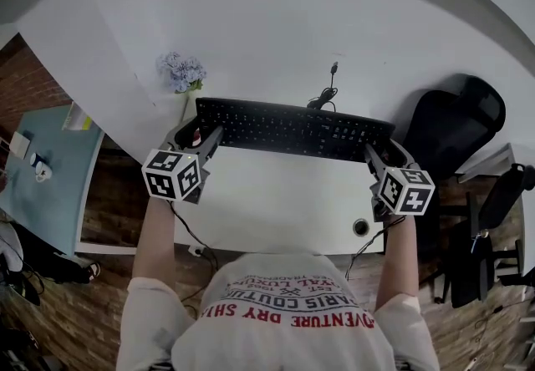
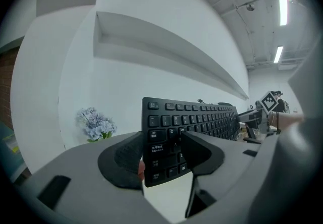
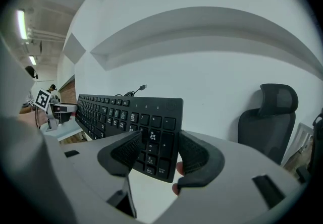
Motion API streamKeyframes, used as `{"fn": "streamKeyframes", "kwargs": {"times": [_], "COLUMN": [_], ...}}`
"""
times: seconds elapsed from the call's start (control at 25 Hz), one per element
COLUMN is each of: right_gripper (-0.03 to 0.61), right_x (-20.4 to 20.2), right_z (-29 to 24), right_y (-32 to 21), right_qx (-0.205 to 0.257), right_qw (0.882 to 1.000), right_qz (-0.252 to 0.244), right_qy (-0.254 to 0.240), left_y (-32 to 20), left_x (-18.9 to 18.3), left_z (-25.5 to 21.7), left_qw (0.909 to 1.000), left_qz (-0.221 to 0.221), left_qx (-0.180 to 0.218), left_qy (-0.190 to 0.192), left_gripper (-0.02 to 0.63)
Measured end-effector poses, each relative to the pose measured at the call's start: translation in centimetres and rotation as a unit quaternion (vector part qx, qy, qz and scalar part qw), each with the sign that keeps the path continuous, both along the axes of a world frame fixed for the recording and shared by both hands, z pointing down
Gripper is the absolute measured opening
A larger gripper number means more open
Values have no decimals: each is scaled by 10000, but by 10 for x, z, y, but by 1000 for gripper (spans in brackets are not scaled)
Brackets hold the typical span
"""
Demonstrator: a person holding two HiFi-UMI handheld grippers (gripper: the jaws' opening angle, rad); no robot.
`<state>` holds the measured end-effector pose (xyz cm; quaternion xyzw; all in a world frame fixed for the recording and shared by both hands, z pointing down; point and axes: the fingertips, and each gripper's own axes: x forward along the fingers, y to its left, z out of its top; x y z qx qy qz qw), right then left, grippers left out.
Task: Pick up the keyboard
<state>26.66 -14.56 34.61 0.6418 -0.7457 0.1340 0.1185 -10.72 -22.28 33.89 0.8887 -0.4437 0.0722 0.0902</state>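
A black keyboard (image 1: pixel 292 129) hangs above the white desk (image 1: pixel 276 202), held at both ends. My left gripper (image 1: pixel 207 137) is shut on its left end; in the left gripper view the pads clamp the keyboard (image 2: pixel 197 117) near the Caps Lock key, with the left gripper (image 2: pixel 161 155) gripping front and back. My right gripper (image 1: pixel 372 156) is shut on the right end; in the right gripper view the keyboard (image 3: pixel 116 109) sits in the right gripper (image 3: pixel 159 155) at the number pad. Its cable (image 1: pixel 328 89) trails on the desk behind.
A small bunch of pale flowers (image 1: pixel 181 71) stands at the desk's back left, close to the keyboard's left end. A black office chair (image 1: pixel 456 123) is to the right. The desk has a cable hole (image 1: pixel 361 227) near its front right. A blue table (image 1: pixel 46 185) lies far left.
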Motion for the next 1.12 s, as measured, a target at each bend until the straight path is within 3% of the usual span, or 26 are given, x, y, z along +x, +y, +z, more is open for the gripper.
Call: {"fn": "streamKeyframes", "kwargs": {"times": [1.12], "right_gripper": [244], "right_x": [1], "right_z": [19], "right_y": [7], "right_qx": [-312], "right_qw": [9995], "right_qz": [-8], "right_qy": [-46], "left_y": [11], "left_x": [-2], "left_z": [14], "left_qw": [9997], "left_qz": [-11], "left_qx": [-235], "left_qy": [-43], "left_gripper": [233]}}
